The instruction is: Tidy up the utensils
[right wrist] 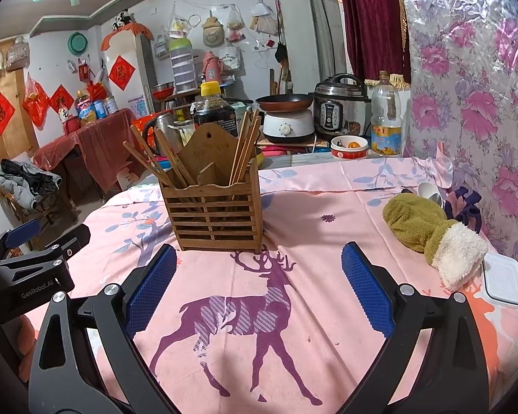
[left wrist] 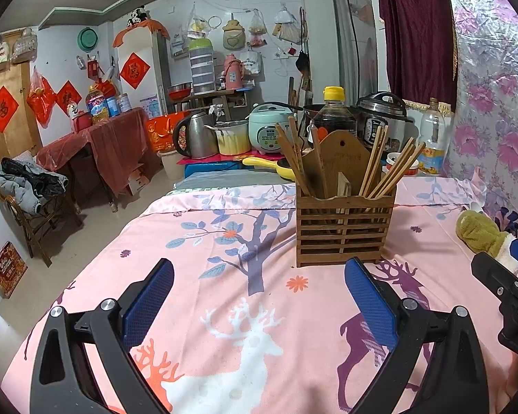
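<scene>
**Chopstick holder stands ahead of two empty grippers**

The wooden utensil holder point(left wrist: 343, 227) stands upright on the worktop point(left wrist: 224, 276), which is covered with a pink cloth printed with deer and trees. Many wooden chopsticks point(left wrist: 390, 169) lean out of it to both sides of a tall wooden back plate. Seen from the left gripper point(left wrist: 259, 307), the holder is ahead and a little toward its right jaw, just beyond the tip. Seen from the right gripper point(right wrist: 259, 289), the same holder point(right wrist: 217, 214) is ahead and toward the left jaw, also just beyond the tip.

Both pairs of jaws are spread wide and hold nothing; only the cloth shows between the blue pads.

Beyond the right jaw of the right gripper lies a green and white plush glove point(right wrist: 431, 234), and near it a white flat lid point(right wrist: 504, 283) at the edge. Behind the glove a white spoon point(right wrist: 430, 191) is partly hidden. Farther back are a rice cooker point(right wrist: 342, 110) and a dark sauce bottle point(right wrist: 214, 110).
</scene>
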The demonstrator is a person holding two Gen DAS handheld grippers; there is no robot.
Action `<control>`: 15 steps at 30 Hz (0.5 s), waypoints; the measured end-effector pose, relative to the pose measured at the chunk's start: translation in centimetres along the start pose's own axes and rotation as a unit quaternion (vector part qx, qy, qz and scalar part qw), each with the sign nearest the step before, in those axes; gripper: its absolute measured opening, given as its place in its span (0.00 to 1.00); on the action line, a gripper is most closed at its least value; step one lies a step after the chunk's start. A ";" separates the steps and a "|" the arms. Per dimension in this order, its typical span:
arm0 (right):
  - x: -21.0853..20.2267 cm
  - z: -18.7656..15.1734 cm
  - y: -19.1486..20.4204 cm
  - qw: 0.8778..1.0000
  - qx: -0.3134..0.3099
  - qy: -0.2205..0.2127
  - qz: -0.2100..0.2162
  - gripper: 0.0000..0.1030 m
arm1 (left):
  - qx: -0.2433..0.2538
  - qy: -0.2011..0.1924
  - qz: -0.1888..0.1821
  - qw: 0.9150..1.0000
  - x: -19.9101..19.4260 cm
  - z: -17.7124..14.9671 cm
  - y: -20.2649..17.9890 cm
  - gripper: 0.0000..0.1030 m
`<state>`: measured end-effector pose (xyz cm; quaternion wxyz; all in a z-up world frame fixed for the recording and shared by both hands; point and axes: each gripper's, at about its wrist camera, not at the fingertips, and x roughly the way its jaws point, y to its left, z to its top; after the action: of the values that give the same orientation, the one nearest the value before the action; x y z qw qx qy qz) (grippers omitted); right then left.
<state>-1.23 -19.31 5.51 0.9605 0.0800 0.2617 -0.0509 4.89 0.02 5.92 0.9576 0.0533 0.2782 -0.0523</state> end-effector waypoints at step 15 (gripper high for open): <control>0.0 0.0 0.0 1.000 -0.001 0.000 0.000 0.91 | 0.006 0.003 -0.008 1.000 0.3 -0.4 -0.2 0.94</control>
<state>-1.24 -19.30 5.53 0.9605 0.0794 0.2620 -0.0506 4.93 -0.19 5.41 0.9559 0.0574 0.2812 -0.0616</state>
